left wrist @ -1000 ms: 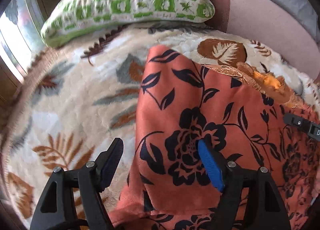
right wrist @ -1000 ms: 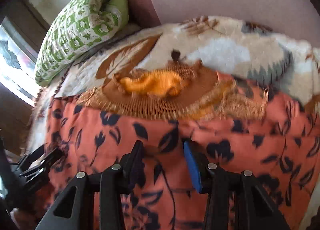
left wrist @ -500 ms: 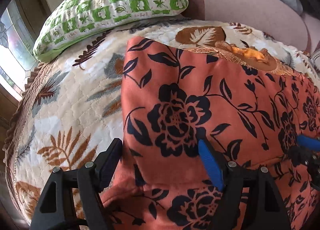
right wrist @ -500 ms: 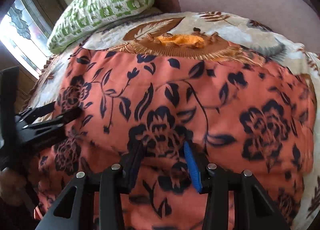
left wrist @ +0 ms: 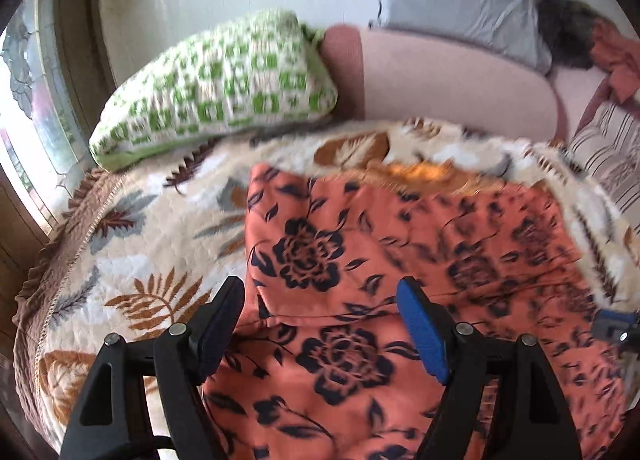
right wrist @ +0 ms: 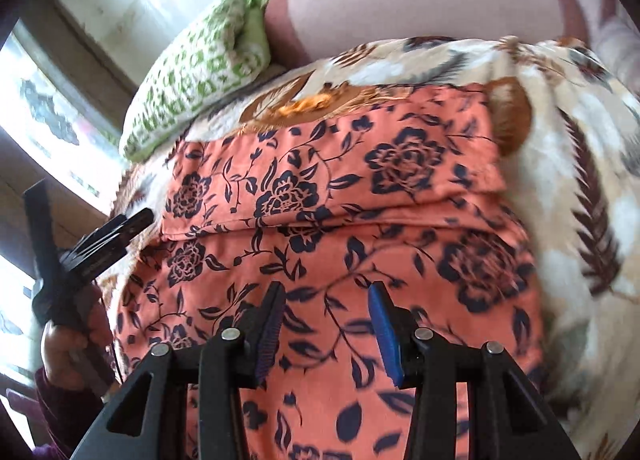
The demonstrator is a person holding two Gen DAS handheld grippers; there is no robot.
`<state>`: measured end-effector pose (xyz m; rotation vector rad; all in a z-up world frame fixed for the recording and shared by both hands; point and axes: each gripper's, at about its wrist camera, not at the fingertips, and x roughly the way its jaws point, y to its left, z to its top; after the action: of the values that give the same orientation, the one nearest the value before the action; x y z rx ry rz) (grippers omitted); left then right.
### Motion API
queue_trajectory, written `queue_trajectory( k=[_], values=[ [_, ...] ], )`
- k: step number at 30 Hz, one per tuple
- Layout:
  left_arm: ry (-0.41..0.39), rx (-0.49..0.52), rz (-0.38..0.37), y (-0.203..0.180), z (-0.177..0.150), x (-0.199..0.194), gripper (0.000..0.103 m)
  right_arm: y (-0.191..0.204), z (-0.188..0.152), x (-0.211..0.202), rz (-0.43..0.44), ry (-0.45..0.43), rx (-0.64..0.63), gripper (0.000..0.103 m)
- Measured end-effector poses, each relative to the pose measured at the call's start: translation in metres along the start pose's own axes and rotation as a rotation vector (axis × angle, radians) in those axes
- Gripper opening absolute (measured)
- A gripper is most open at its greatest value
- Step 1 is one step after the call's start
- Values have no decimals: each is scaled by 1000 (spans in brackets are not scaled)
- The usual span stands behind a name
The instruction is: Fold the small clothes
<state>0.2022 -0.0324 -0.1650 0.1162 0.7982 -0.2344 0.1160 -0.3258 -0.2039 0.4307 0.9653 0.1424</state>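
- My left gripper (left wrist: 320, 324) hangs above the near left part of the orange cloth garment with a dark navy flower print (left wrist: 400, 268); its fingers stand wide apart with nothing pinched between them.
- My right gripper (right wrist: 326, 328) hovers over the near middle of the same garment (right wrist: 332, 200), fingers partly apart and gripping nothing that I can see.
- Ahead of both grippers the garment lies spread on the cream quilted blanket with brown and grey leaf shapes (left wrist: 132, 260); a folded flap covers its far half, the flap's edge running crosswise just ahead of my right fingertips.
- Beyond the garment's far edge an orange-gold frilly piece (right wrist: 312, 104) peeks out; blur hides what it is.
- Far ahead and to the left, a green and white checked pillow (left wrist: 224, 88) leans against the pink padded sofa back (left wrist: 448, 80).
- In the right wrist view, the hand (right wrist: 68, 344) holding my left gripper shows at the left edge.
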Motion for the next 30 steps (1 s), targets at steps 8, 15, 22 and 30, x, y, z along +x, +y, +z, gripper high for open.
queue_trajectory(
  k=[8, 15, 22, 30],
  values=[
    [-77, -10, 19, -15, -9, -65, 79, 11, -20, -48, 1, -57, -25, 47],
    [-85, -10, 27, -19, -21, -103, 79, 13, -39, -77, 18, -89, -18, 47],
    [-97, 15, 52, -25, -23, -131, 79, 9, -61, -87, 19, -65, -4, 47],
    [-47, 27, 71, -20, -44, -129, 79, 0, -84, -79, 9, -3, 18, 47]
  ],
)
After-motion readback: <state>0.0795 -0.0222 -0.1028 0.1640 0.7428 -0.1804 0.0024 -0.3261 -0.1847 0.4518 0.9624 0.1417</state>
